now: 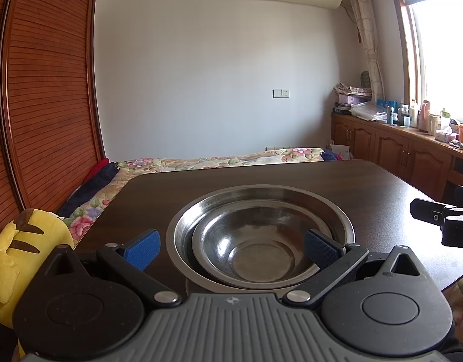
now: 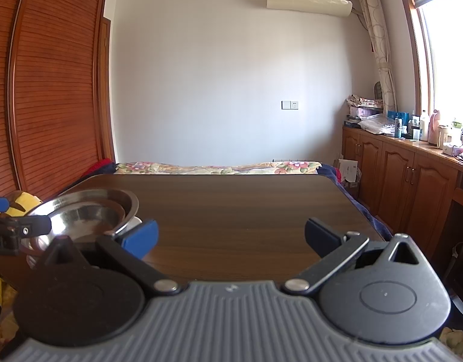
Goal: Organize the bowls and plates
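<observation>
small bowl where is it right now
The small bowl is nested inside the big bowl on the table, straight ahead of the open left gripper; in the right wrist view it sits far left.

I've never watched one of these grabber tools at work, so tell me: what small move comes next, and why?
Probably draw the left gripper back a little. Its fingers are spread wide and hold nothing, and the smaller steel bowl already sits nested in the larger bowl on the table. The right gripper is open over bare tabletop, so nothing else seems left to stack.
</observation>
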Available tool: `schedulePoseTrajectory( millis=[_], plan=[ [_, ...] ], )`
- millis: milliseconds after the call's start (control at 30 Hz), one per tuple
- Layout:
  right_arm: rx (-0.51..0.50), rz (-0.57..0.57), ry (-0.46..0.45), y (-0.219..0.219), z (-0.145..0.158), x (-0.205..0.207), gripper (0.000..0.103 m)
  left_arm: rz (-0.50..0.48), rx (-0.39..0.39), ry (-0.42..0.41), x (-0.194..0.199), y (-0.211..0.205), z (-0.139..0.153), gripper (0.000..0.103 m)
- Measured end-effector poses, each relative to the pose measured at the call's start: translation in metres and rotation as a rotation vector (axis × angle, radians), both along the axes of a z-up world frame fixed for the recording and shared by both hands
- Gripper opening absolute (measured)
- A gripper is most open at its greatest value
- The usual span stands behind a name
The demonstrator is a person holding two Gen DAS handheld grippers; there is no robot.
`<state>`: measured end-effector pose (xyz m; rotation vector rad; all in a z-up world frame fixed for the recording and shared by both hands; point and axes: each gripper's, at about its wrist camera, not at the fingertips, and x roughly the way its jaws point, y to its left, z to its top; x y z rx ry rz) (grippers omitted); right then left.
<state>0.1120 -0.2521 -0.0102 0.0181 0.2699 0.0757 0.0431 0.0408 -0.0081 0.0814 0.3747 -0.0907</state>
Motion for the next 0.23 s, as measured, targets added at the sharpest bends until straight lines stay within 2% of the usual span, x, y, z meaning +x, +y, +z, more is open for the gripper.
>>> schedulePoseTrajectory(
  millis=[233],
  plan=[
    [0.001, -0.001, 0.003, -0.0006, -0.0011, 0.0008, 0.103, 0.0, 0.0, 0.001, 0.0, -0.0002, -0.0001, 0.103]
  ],
)
